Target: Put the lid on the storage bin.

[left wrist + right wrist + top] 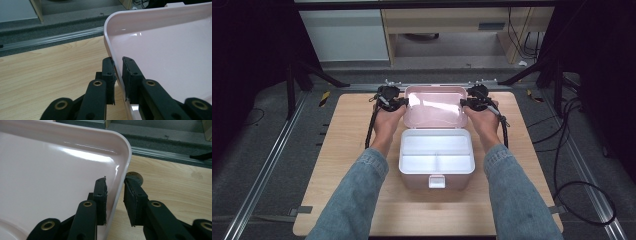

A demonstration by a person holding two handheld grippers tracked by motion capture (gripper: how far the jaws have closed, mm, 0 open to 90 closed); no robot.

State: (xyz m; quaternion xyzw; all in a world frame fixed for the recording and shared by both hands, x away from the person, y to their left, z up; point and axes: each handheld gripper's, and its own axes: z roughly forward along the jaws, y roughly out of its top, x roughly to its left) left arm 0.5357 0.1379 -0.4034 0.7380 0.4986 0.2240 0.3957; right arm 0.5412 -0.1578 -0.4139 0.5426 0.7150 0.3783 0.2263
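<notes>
Pink box [436, 165]: sitting mid-table [342, 150], its lid [435, 107] lying open behind it. Left gripper [118, 75]: pinching the lid's left rim. Right gripper [115, 200]: straddling the lid's right rim, with a gap showing beside the outer jaw.

Light wooden table [362, 210], grey carpet floor [257, 165], pale cabinets [344, 35] behind

Bare light wooden tabletop [342, 150] lies free left and right of the open pink plastic box [437, 172]; its raised glossy pink lid [435, 107] blocks the far middle
</notes>
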